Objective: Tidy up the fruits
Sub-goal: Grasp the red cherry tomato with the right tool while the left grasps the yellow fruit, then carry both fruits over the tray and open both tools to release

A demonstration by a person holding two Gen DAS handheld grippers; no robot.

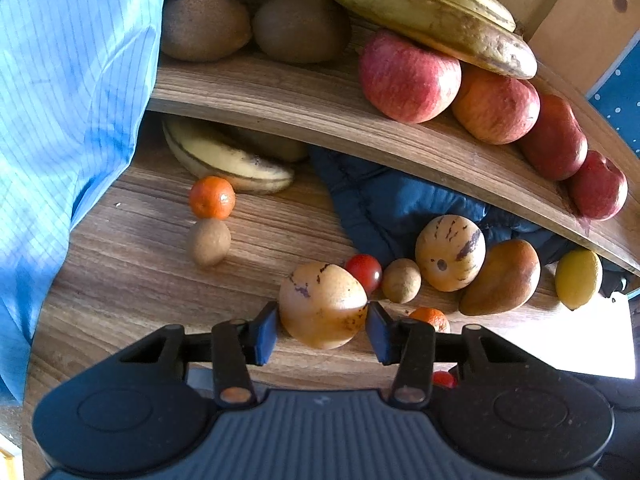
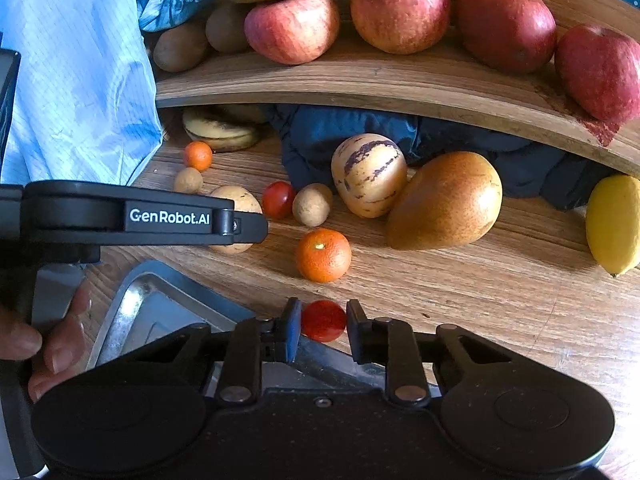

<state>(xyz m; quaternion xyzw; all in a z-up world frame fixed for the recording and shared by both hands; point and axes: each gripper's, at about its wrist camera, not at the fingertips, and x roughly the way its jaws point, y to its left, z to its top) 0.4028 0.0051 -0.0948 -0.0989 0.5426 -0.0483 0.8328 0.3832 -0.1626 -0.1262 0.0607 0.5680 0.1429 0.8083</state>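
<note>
The left gripper (image 1: 322, 326) had its fingers (image 1: 266, 330) closed against both sides of a pale, purple-flecked melon (image 1: 320, 306), which sat on the table (image 1: 120, 280). The right gripper (image 2: 320, 326) straddled a cherry tomato (image 2: 323, 320): its fingers stood slightly apart, one touching the fruit and the other just clear, so I cannot tell if it gripped. A metal tray (image 2: 160, 304) lay just beside it. Farther out were a mandarin (image 2: 323, 255), a mango (image 2: 444, 200) and a second melon (image 2: 368, 174), with apples (image 2: 400, 12) on the shelf (image 2: 360, 84) above. The step looked like picking up; next, each fruit probably needed lifting and sorting into place.
</note>
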